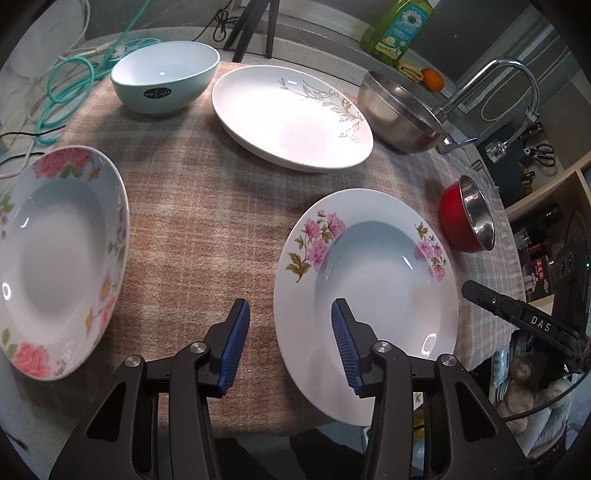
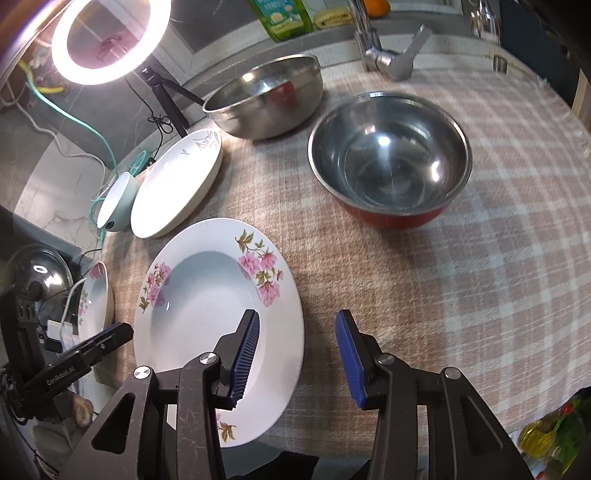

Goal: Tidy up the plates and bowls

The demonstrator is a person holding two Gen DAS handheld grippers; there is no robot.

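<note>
A pink-flowered deep plate lies at the table's near edge. My left gripper is open, its jaws astride that plate's left rim. My right gripper is open, astride its right rim. A second flowered deep plate lies at the left. A white plate with a leaf pattern and a mint bowl sit further back. A red steel-lined bowl and a large steel bowl stand to the right.
A plaid cloth covers the table. A faucet, a green detergent bottle and an orange are at the back. A ring light on a tripod and cables stand at the back left.
</note>
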